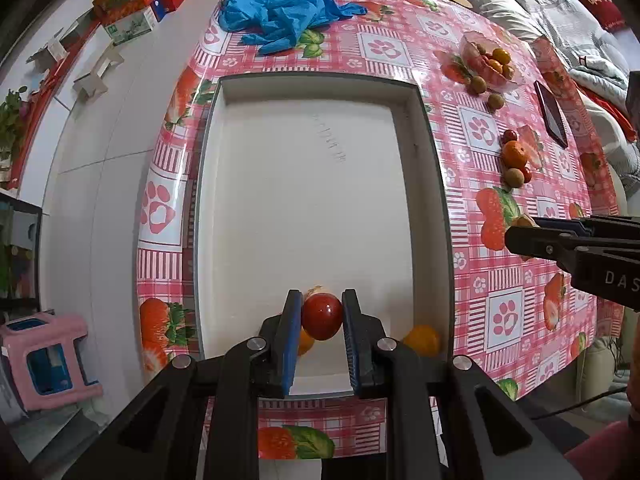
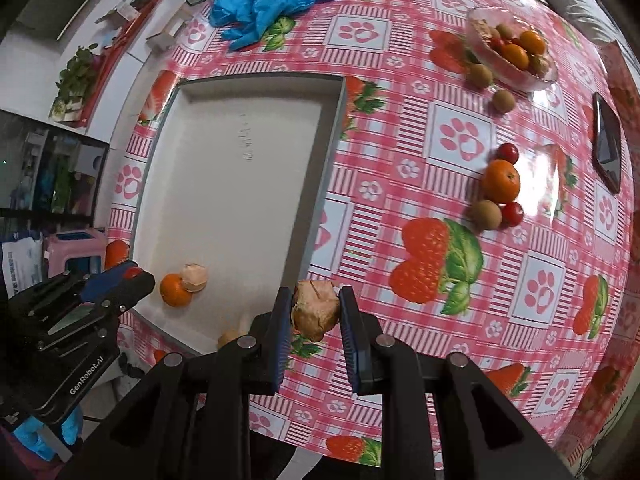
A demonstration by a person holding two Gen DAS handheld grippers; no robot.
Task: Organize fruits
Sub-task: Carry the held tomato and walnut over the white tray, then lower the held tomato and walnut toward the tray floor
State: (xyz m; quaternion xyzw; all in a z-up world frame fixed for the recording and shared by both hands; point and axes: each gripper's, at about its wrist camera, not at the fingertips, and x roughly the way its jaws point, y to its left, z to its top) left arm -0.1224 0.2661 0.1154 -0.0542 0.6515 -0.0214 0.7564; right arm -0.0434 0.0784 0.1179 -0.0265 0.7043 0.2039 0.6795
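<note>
**Two fruits in two claws, both bound for the white tray**

Two claws are each carrying one piece. The left claw is pinching a glossy red fruit between its blue pads, pointing down over the near end of the white tray, seemingly so that the fruit can be set beside the ones already there. The right claw is pinching a wrinkled tan fruit and is hanging over the table just outside the tray's right wall, probably waiting its turn for the same corner.

Inside the tray, an orange citrus and a pale husked fruit are lying touching each other at the near end, with another orange piece sitting close to the near right corner.

Much is still waiting on the table: a loose cluster with a mandarin at its middle, flanked by small red and brown fruits, and farther back a clear bowl holding more. Blue gloves are lying crumpled beyond the tray, and a phone is resting near the table's right edge.
</note>
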